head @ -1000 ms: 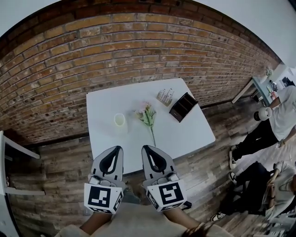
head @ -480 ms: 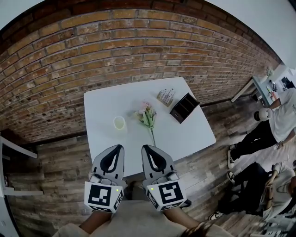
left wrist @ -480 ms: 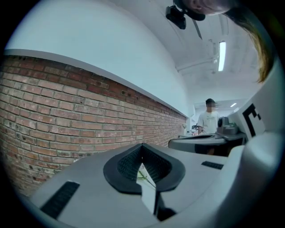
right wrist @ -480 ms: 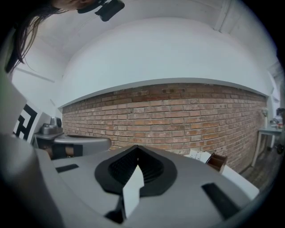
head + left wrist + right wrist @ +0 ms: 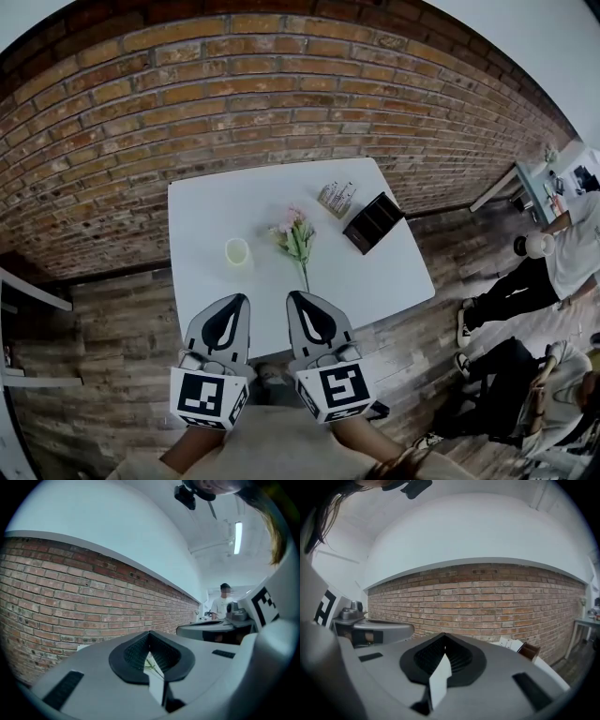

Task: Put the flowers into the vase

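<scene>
Pink flowers (image 5: 296, 236) lie just right of the vase (image 5: 236, 251), well beyond the left gripper (image 5: 239, 299) and right gripper (image 5: 295, 297), whose jaws are pressed together, empty.

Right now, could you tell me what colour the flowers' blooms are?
Pale pink, on green stems; the head view shows the flowers best.

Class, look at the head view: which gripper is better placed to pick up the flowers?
Right, probably. The right gripper is closest to the stem end of the flowers; the left gripper is nearer the vase. Both are shut and empty.
</scene>
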{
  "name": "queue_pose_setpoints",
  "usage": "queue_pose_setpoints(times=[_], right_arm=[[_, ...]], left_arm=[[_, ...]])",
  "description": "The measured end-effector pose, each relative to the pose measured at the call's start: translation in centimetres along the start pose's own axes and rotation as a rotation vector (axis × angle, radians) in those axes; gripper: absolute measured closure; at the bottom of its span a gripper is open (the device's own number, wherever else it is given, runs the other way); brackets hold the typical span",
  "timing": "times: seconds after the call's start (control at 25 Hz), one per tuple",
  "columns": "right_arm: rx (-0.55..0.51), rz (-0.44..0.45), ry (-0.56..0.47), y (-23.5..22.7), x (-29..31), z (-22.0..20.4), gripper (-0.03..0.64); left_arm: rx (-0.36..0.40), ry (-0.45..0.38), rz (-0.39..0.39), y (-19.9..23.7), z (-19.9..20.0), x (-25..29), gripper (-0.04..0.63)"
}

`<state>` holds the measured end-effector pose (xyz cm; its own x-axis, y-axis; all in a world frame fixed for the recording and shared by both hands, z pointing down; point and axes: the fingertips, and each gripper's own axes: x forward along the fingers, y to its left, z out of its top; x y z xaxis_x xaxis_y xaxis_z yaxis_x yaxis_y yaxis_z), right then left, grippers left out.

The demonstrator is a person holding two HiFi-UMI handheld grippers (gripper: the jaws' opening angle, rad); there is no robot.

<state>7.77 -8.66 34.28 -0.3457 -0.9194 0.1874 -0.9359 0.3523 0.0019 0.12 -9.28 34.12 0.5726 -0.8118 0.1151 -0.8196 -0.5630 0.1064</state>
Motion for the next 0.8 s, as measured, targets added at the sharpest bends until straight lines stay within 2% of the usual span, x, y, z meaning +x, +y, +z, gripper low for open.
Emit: queue_pose_setpoints(times=[0.8], right_arm=[[-0.055, -0.064, 0.244, -5.8, 5.2, -6.1, 0.606]], left_arm=[[-0.014, 0.032, 0.013, 1.2, -0.8, 1.1, 0.588]])
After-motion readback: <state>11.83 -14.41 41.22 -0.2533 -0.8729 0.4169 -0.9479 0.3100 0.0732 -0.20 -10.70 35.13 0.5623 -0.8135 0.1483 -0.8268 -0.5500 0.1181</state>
